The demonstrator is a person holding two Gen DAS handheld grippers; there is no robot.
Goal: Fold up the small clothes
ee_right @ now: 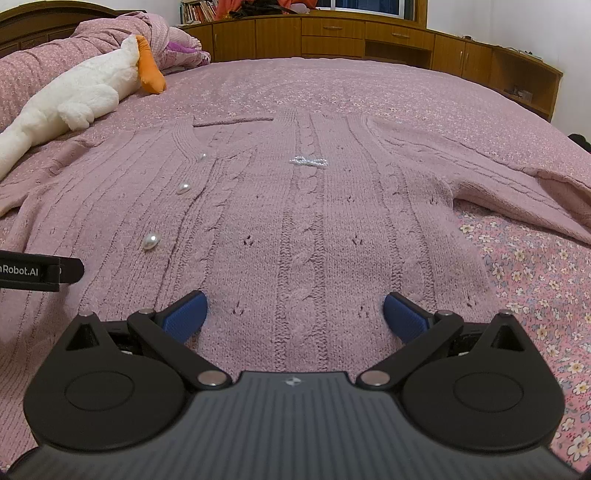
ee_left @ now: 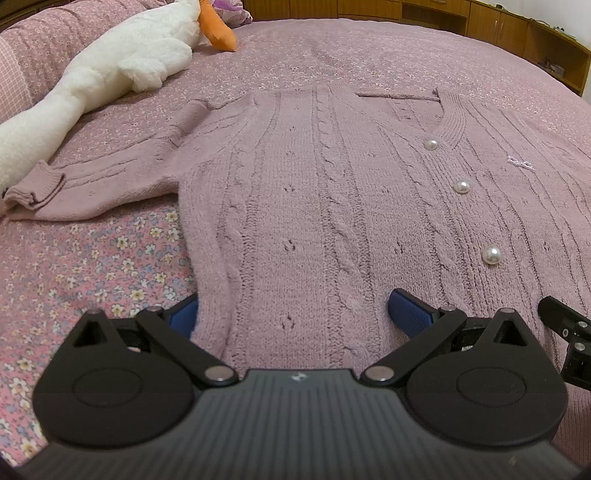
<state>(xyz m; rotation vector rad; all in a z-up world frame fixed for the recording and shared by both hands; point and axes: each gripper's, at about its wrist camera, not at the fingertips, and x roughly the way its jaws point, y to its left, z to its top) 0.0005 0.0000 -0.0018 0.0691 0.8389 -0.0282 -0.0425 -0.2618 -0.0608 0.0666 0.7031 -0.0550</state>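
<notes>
Both my tongs spread wide over the hem of the pink cardigan [ee_left: 295,192].

The cardigan lies flat, front up, on the floral bedspread [ee_left: 92,258], sleeves out to each side, pearl buttons [ee_left: 461,187] running up the placket. My left gripper [ee_left: 295,314] straddles the hem near its left edge — released, grasping nothing. My right gripper [ee_right: 295,314] sits just beside it, equally released. A white plush goose [ee_right: 74,96] rests beyond the far-left sleeve.

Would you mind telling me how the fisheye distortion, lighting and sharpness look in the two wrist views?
Left wrist view: strong barrel distortion bows the bed edge and cabinets; soft, even indoor light, small highlights on the pearl buttons; cardigan knit sharp. Right wrist view: same curvature; the cardigan sharp, the plush goose bright but not blown out; no motion blur.
</notes>
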